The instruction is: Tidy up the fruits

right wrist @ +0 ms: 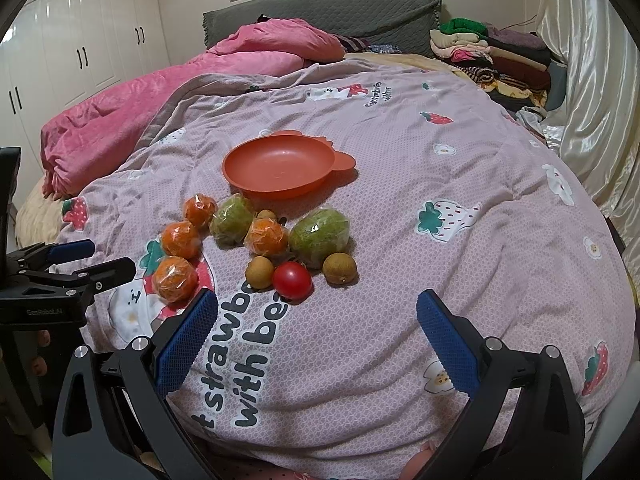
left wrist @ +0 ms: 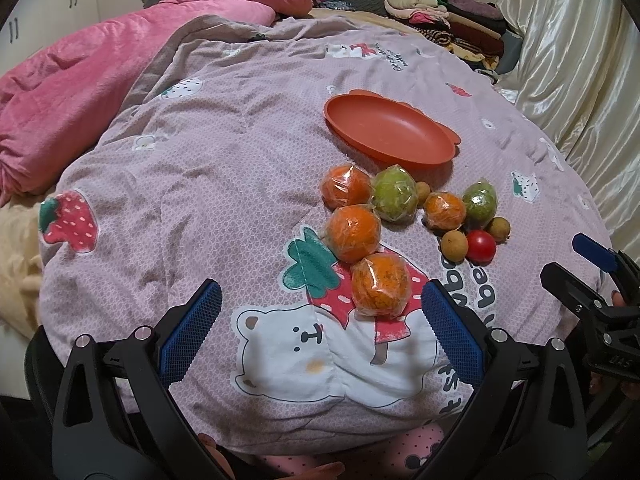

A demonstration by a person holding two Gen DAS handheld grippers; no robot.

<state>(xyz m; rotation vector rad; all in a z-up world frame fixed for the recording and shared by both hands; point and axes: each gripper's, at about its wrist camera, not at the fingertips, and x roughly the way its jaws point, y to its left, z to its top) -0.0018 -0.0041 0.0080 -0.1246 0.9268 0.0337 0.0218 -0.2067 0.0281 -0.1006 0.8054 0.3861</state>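
An empty orange plate [left wrist: 390,130] [right wrist: 280,168] lies on the quilt. In front of it sits a cluster of fruit: several plastic-wrapped oranges, the nearest [left wrist: 380,290] [right wrist: 175,279], two wrapped green fruits [left wrist: 395,194] [right wrist: 319,236], three small brown longans [left wrist: 454,245] [right wrist: 339,268] and a red tomato [left wrist: 481,246] [right wrist: 292,280]. My left gripper [left wrist: 320,332] is open and empty, just short of the nearest orange. My right gripper [right wrist: 318,338] is open and empty, just short of the tomato. Each gripper shows at the edge of the other's view.
The quilt [left wrist: 200,184] with strawberry and bear prints covers the bed. A pink blanket [left wrist: 80,80] is bunched at the left. Folded clothes [left wrist: 452,24] are stacked at the back right. A satin curtain [right wrist: 592,80] hangs on the right, white wardrobes [right wrist: 80,52] stand on the left.
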